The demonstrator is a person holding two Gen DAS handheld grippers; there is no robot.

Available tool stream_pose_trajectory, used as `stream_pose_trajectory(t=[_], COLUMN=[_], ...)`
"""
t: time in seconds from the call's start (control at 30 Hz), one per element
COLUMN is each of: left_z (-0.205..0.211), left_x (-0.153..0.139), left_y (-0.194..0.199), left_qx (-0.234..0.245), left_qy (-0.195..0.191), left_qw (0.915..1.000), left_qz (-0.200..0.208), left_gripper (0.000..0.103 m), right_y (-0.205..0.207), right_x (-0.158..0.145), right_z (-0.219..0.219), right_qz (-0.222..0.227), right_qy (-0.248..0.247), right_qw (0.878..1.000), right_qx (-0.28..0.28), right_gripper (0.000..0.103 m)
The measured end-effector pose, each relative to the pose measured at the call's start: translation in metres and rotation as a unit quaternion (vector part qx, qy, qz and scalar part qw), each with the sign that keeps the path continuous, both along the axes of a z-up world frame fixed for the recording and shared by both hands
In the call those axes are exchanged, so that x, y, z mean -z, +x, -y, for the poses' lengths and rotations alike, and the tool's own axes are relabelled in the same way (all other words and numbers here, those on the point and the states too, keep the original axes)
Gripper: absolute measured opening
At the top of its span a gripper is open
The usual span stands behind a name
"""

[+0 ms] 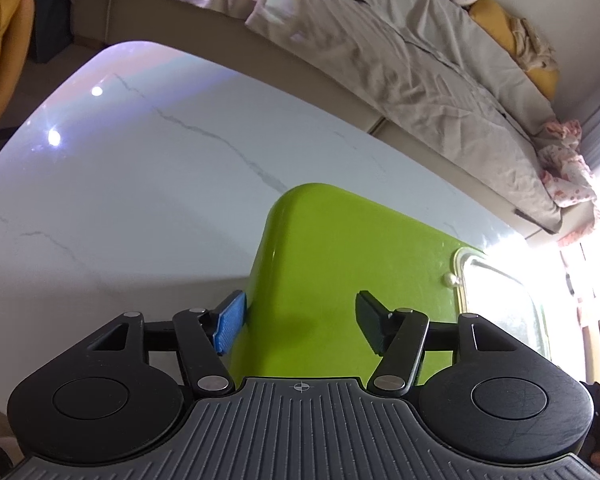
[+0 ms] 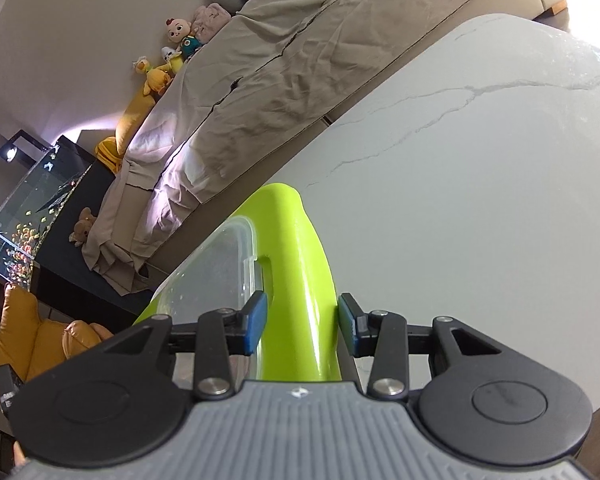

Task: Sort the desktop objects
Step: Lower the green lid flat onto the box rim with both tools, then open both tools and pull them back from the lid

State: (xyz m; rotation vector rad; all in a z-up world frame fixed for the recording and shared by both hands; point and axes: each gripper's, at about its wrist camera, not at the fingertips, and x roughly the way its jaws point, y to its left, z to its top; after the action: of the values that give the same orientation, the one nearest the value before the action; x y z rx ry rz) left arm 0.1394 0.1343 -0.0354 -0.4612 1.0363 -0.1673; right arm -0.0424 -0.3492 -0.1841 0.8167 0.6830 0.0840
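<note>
Two grippers hold one glossy lime-green plastic box [image 1: 340, 264] with a clear lid panel [image 1: 500, 300] over the white marble-veined tabletop [image 1: 140, 184]; whether the box touches the tabletop or is lifted cannot be told; the left gripper [image 1: 300, 322] straddles the box's green end, its blue-padded finger [image 1: 230, 326] pressed against the outer side wall and its dark finger [image 1: 370, 322] lying over the green top face, jaws about half spread and clamped on that edge; the right gripper [image 2: 302, 328] grips the opposite green rim [image 2: 300, 280], one blue pad [image 2: 256, 322] on the inner side next to the clear lid's latch tab [image 2: 252, 276], the other pad [image 2: 348, 326] on the outer wall, jaws narrowed onto the rim; beyond the table runs a long sofa under a crumpled beige cover [image 2: 284, 64], with plush toys [image 2: 172, 56] along its back; a glass fish tank [image 2: 32, 216] and a yellow cushion [image 2: 28, 332] sit off to the left of the right wrist view.
</note>
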Motion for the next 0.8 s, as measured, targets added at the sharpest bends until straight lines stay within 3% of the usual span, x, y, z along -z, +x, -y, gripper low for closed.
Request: stream_pose_trajectory(t=[0.2,0.43,0.6,0.73,0.8], left_z=[-0.020,-0.013,0.016,0.038,0.047], left_x=[-0.002,-0.046,-0.075,-0.094,-0.101], left_y=[-0.003,-0.030,-0.061,-0.084,-0.095], left_qx=[-0.029,-0.021,0.023,0.054,0.063], left_qy=[-0.039,0.014,0.056,0.067,0.070], left_qw=[0.9988,0.9979,0.9957,0.9941,0.9936], left_qz=[0.003,0.059,0.071,0.066,0.062], left_gripper=[0.064,0.069,0.089,0.093,0.093], right_y=[0.001,-0.019,-0.041,-0.059,-0.066], right_x=[-0.001,-0.011,-0.034,-0.064,-0.081], right_z=[-0.003,0.009,-0.002,-0.022,-0.033], right_qz=[0.000,0.004,0.008,0.023,0.035], right_qy=[0.008,0.015,-0.004,-0.016,-0.021], right_qw=[1.000,1.000,1.000,0.999,0.998], right_qx=[-0.002,0.026,0.008,-0.025,-0.044], right_gripper=[0.043,0.047,0.061,0.075,0.087])
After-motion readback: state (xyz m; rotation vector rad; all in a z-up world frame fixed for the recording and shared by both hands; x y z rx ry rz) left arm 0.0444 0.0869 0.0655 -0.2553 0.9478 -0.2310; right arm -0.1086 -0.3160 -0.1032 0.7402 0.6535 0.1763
